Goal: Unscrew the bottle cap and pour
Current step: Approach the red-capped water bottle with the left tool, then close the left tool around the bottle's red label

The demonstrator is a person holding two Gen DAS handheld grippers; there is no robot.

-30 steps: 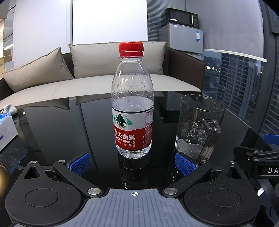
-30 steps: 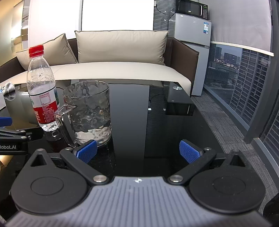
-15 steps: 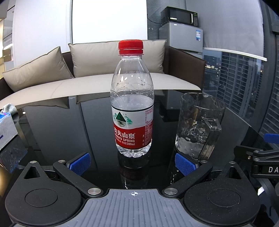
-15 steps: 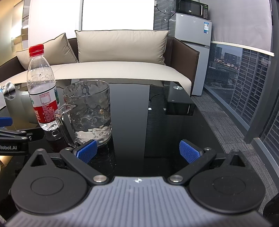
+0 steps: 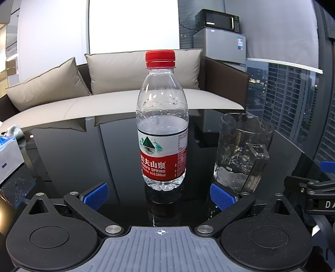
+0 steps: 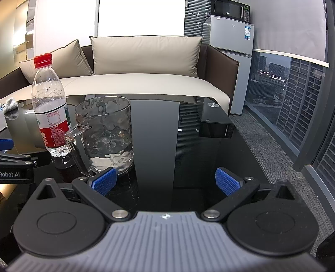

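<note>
1. Here, a water bottle (image 5: 162, 134) stands upright on the glossy black tabletop (image 5: 69, 159), straight ahead of the left tongs (image 5: 159, 194) and centred between their two blue pads (image 5: 96, 195).
2. Its red cap (image 5: 160, 56) sits on the neck, and water fills it to just above the white and red label.
3. The left tongs are spread wide and grip nothing; the bottle stands a little beyond the pads, apart from both.
4. A clear glass mug (image 5: 242, 152) stands to the right of the bottle, near it but not touching, with its handle turned toward the camera and a little water in the bottom.
5. In the right wrist view the right tongs (image 6: 166, 181) are likewise wide apart and hold nothing.
6. Their left pad (image 6: 104, 180) lies just in front of the base of the mug (image 6: 106, 134); whether it touches the glass cannot be told.
7. From this side the bottle (image 6: 51, 104) stands to the left of the mug, with the mug handle pointing toward it.
8. Part of the left tongs' black frame shows at the left edge of this view, low beside the bottle.
9. A white tissue pack (image 5: 9, 159) lies at the far left of the tabletop.
10. Behind the tabletop runs a sofa (image 5: 129, 102) with beige cushions, and a small fridge (image 6: 230, 69) with a microwave (image 6: 230, 10) on top stands by the window.
</note>
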